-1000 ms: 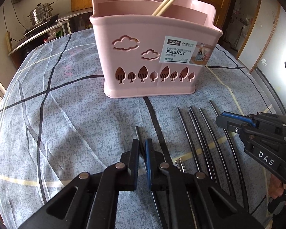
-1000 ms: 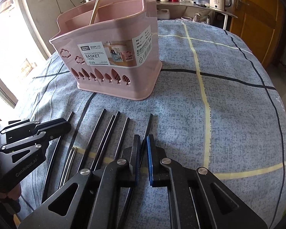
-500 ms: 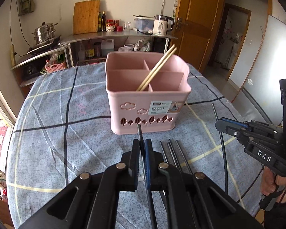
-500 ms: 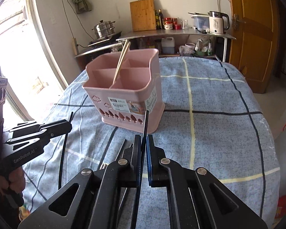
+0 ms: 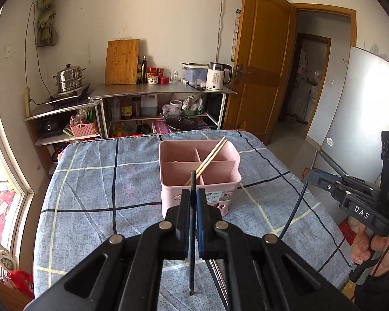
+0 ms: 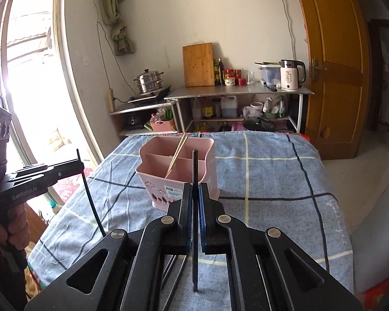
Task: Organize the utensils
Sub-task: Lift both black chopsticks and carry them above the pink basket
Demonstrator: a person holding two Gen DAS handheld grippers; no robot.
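So both grippers are up off the table, each pinched tight on one black chopstick. The left gripper (image 5: 193, 199) has its black chopstick (image 5: 192, 181) sticking up dead centre of the left wrist view, tip overlapping the pink basket (image 5: 168, 181) just behind it. The right gripper (image 6: 194, 194) clamps the other black chopstick (image 6: 195, 165) the same way, mid-frame. The basket sits on the blue checked tablecloth (image 5: 90, 181) in the middle of both views, with a pair of pale wooden chopsticks (image 5: 210, 156) leaning in one of its compartments. A few more dark chopsticks (image 6: 173, 267) lie on the cloth, bottom centre of the right wrist view.
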